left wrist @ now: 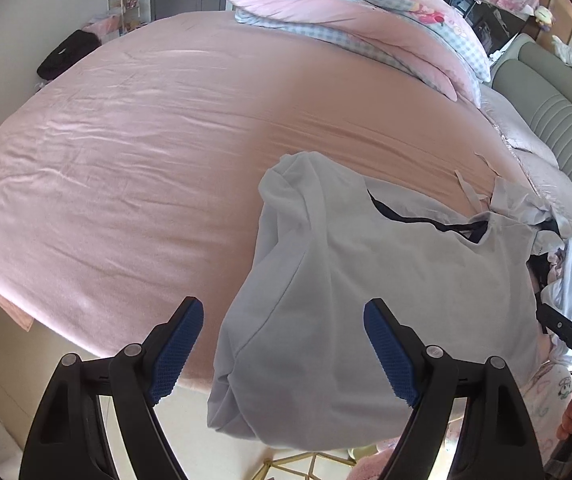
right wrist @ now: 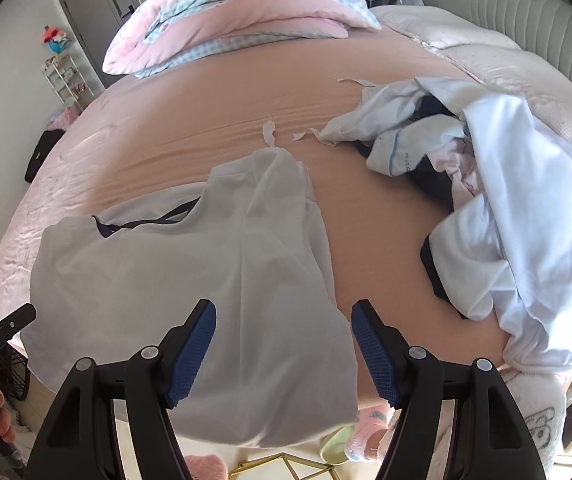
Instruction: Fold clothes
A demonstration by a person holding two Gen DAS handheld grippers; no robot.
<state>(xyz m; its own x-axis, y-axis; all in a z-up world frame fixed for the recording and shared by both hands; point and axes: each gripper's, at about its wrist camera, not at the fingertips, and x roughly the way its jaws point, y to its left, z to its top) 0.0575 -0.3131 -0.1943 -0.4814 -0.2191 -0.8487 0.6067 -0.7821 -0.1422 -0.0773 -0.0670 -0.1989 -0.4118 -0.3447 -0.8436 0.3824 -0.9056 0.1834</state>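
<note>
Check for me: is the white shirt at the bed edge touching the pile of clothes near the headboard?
Apart. The right wrist view shows a bare strip of pink sheet between the white shirt and the pile of clothes.

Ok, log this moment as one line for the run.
step: fold | shirt: flat at bed edge | left gripper: open, empty | right gripper: open, empty | pile: unfolded
</note>
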